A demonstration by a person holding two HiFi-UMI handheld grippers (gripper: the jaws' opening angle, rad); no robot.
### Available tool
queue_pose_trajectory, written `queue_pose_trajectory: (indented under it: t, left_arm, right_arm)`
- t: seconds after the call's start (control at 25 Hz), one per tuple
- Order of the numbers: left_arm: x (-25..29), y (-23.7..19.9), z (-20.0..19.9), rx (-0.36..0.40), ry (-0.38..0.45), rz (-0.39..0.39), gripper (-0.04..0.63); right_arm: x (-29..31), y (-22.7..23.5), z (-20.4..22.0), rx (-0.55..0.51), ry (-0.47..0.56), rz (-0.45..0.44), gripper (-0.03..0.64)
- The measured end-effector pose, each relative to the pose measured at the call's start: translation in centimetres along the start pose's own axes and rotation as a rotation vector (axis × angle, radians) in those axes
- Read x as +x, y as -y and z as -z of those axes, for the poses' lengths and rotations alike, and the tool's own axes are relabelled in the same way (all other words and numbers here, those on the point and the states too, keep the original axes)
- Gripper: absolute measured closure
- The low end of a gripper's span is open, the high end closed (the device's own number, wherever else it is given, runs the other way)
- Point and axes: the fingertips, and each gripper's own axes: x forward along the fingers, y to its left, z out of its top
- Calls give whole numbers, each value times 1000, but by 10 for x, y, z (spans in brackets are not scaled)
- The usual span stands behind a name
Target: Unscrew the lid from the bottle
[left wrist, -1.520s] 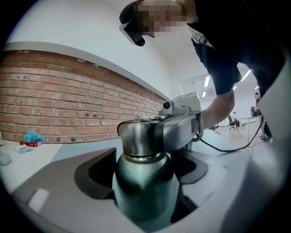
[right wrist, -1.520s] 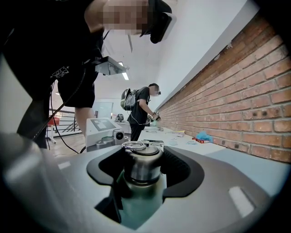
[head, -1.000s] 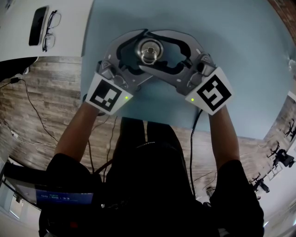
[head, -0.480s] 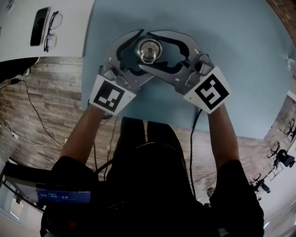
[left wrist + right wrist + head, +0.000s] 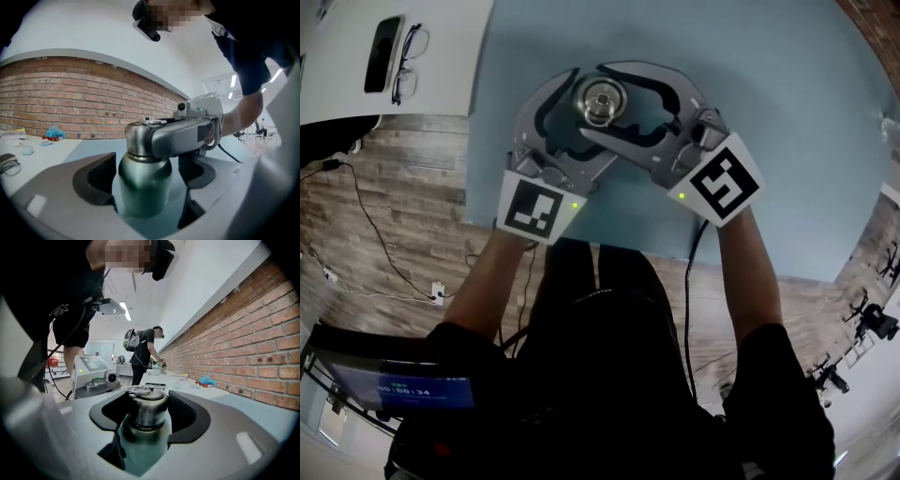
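Observation:
A green bottle [image 5: 143, 187] with a steel lid [image 5: 600, 101] stands on the pale blue table [image 5: 769, 112]. My left gripper [image 5: 581, 114] reaches around the bottle's body from the left. Its jaws have just been opening, and now a narrow gap shows between each dark pad [image 5: 93, 178] and the body. My right gripper [image 5: 605, 94] comes in from the right, higher up. It is shut on the lid [image 5: 147, 411], with a pad pressed against each side. In the left gripper view, one grey jaw of the right gripper crosses in front of the lid.
A phone [image 5: 380, 52] and glasses [image 5: 403, 61] lie on a white table at the upper left. The blue table's near edge runs just below both hands. A cable [image 5: 689, 281] hangs from the right gripper. Another person [image 5: 143, 352] stands far behind by a brick wall.
The left gripper's marker cube has swung to the right and toward my body as the wrist turned, and its jaws stand wider round the bottle. The right gripper and the bottle have not moved.

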Motion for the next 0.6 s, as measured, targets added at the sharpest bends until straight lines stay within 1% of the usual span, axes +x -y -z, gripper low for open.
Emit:
queue_pose_trajectory:
  t: [0.2, 0.32, 0.44, 0.6]
  left_arm:
    - [1, -5, 2, -9, -22, -111, 193]
    - [2, -6, 2, -33, -37, -193, 195]
    - [4, -5, 1, -59, -26, -263, 195]
    - [4, -9, 0, -71, -12, -349, 204]
  right_arm:
    - [0, 0, 0, -7, 2, 6, 353]
    - [0, 1, 0, -1, 4, 10, 354]
    - [-1, 2, -1, -3, 8, 12, 354]
    - [-1, 2, -1, -4, 12, 15, 354]
